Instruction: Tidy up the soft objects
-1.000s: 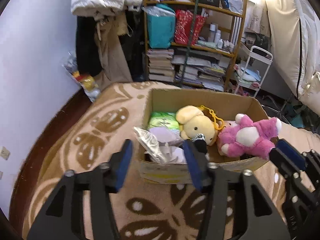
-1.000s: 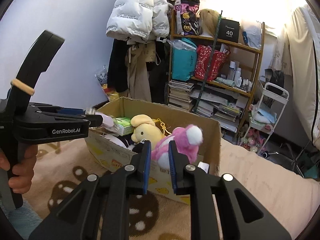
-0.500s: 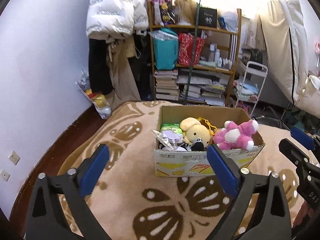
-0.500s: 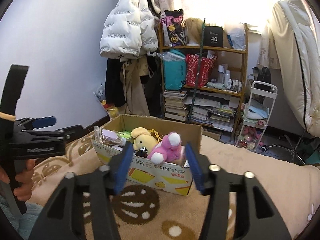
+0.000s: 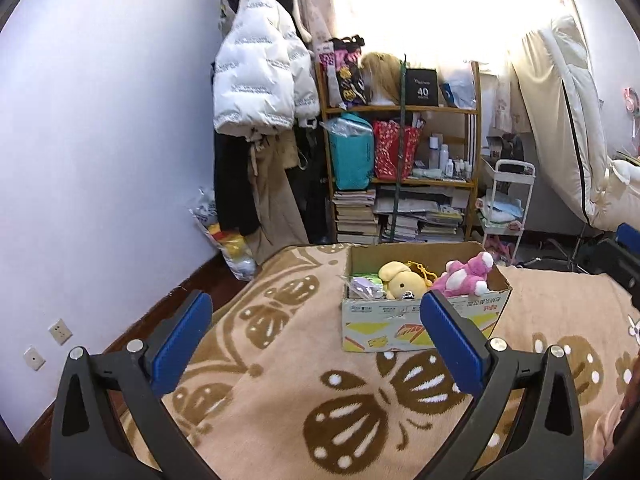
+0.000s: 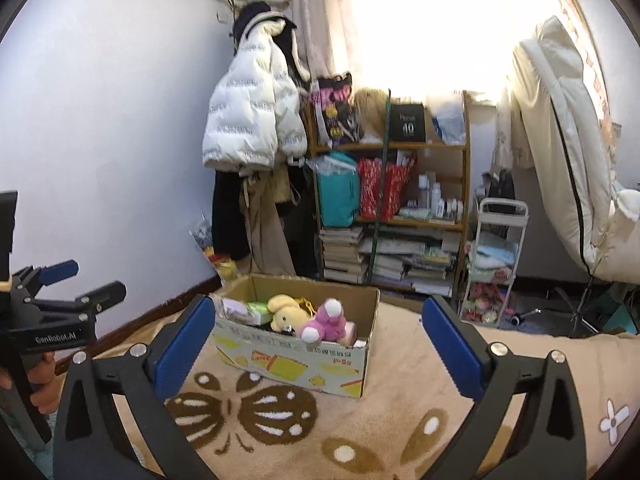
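Observation:
A cardboard box (image 5: 380, 320) (image 6: 288, 356) stands on the beige butterfly blanket. Inside it lie a yellow plush (image 5: 402, 284) (image 6: 286, 312), a pink plush (image 5: 466, 278) (image 6: 326, 322) and crumpled plastic bags (image 5: 362, 286) (image 6: 234, 308). My left gripper (image 5: 314, 304) hovers well short of the box, its jaws opening wide with nothing between them. My right gripper (image 6: 318, 308) also hangs back from the box, jaws opening, nothing between them. Seen from the right wrist, the left gripper (image 6: 60, 292) is at the far left, held by a hand.
The blanket (image 5: 304, 392) covers the bed in front of the box. Behind it stand a cluttered wooden shelf (image 5: 400, 184), hanging coats (image 5: 260, 92) and a white trolley (image 5: 504, 216). A wall (image 5: 100, 140) runs along the left.
Both grippers pulled back and upward from the box, which now looks smaller. Both jaws went from narrow to wide open. The pink plush stays in the box.

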`<state>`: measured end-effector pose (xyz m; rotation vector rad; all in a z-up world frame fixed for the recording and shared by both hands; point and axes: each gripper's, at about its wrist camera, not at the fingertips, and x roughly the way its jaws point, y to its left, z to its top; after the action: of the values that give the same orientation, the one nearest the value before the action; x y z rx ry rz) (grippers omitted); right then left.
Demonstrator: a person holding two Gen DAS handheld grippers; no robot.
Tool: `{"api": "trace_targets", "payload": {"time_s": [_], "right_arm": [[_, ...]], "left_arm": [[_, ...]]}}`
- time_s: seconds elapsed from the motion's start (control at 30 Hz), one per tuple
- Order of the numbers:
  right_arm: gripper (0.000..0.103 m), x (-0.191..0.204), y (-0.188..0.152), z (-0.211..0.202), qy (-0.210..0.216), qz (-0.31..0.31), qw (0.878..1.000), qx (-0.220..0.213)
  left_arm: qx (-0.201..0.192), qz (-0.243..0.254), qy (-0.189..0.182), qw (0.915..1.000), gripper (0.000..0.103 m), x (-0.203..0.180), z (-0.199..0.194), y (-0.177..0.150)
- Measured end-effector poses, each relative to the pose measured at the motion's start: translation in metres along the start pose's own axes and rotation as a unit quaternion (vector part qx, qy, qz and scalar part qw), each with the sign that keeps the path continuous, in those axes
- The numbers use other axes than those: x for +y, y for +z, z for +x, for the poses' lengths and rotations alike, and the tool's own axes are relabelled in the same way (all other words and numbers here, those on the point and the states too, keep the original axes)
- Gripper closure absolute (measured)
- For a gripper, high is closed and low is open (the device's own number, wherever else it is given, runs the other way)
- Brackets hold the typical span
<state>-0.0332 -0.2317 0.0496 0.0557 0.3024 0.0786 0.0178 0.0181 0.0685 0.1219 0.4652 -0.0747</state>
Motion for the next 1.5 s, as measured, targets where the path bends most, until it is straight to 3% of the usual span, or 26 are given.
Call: {"api": "trace_targets", "payload": {"time_s": [0.4, 0.8, 1.03, 1.5], "right_arm": [[0.0, 0.016, -0.02, -0.034, 0.007, -0.009, 1.0, -0.011], [0.0, 0.003, -0.048, -0.026, 0.0, -0.003, 1.0, 0.003], [0.0, -0.003, -0.051, -0.021, 0.0, 0.005, 1.0, 0.011], [0.0, -0.007, -0.056, -0.017, -0.005, 0.01, 1.0, 0.018]], "left_arm": [[-0.016, -0.035, 0.017, 0.9991, 0.001, 0.024, -0.037, -0.026], [0.004, -0.028, 0.01, 0.9995, 0.001, 0.015, -0.021, -0.036], [0.009, -0.012, 0.005, 0.9999, 0.001, 0.005, -0.017, -0.04], [0.016, -0.025, 0.007, 0.9995, 0.001, 0.007, -0.012, -0.041]]}}
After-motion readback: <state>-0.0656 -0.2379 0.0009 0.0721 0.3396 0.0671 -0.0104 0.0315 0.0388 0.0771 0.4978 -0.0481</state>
